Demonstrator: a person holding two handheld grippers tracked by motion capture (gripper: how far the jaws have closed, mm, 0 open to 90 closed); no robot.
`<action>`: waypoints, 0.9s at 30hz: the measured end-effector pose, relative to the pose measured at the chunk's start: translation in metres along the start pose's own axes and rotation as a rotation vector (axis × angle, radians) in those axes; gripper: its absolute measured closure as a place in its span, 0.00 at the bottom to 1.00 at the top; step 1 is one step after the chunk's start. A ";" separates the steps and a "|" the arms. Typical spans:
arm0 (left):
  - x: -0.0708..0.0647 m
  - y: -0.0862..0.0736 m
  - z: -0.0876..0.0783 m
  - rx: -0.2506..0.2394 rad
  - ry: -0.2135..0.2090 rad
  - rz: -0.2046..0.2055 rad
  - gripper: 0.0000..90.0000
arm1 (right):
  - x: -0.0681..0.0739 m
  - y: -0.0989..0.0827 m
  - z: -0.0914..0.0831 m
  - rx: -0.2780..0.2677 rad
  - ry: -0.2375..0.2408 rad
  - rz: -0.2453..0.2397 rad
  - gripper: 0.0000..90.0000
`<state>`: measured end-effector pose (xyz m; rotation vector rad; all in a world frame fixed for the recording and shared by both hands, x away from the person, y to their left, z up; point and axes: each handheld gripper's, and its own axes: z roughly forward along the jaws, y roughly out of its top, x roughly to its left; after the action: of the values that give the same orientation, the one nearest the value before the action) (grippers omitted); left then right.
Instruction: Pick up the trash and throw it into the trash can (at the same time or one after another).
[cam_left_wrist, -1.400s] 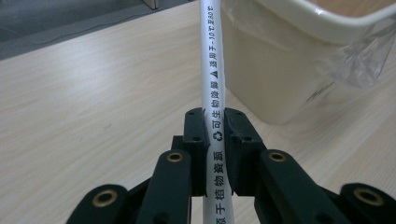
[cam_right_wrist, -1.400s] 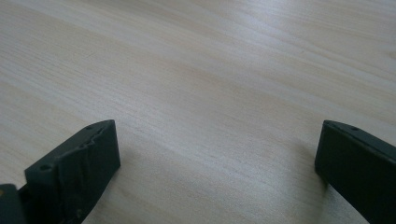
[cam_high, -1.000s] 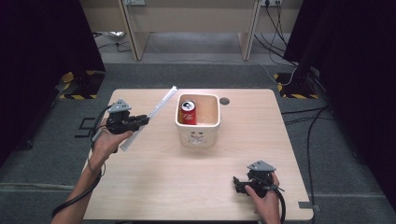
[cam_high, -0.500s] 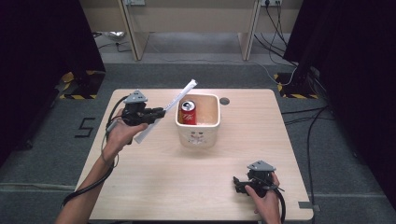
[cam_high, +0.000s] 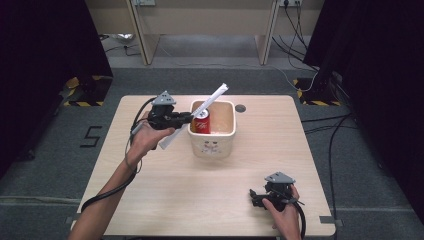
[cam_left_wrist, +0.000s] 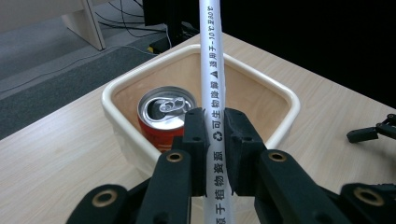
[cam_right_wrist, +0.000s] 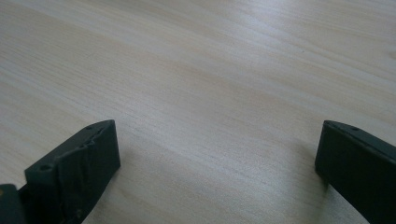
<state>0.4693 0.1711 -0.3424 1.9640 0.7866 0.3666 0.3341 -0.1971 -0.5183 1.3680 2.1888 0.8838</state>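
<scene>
Black right gripper: near right on wooden table, 2 jaws wide apart, nothing between. Cream tub: table centre, holding 1 red can upright. Black left gripper: left of tub, just beside its rim, jaws clamped on white paper-wrapped stick. Stick slanting from near left up to far right, across tub's far left corner.

Pale wooden table — cream bin on it
</scene>
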 end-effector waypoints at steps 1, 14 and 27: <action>0.000 0.002 0.003 0.002 -0.004 -0.001 0.88 | 0.000 0.000 0.000 0.000 0.000 0.000 0.00; -0.003 0.023 0.026 0.006 -0.019 -0.002 0.88 | 0.000 0.000 0.000 0.003 0.003 -0.001 0.00; -0.009 0.041 0.050 0.001 -0.032 -0.002 0.88 | 0.000 0.000 0.000 0.002 0.001 -0.004 0.00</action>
<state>0.5053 0.1178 -0.3315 1.9653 0.7683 0.3329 0.3346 -0.1967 -0.5182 1.3644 2.1935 0.8812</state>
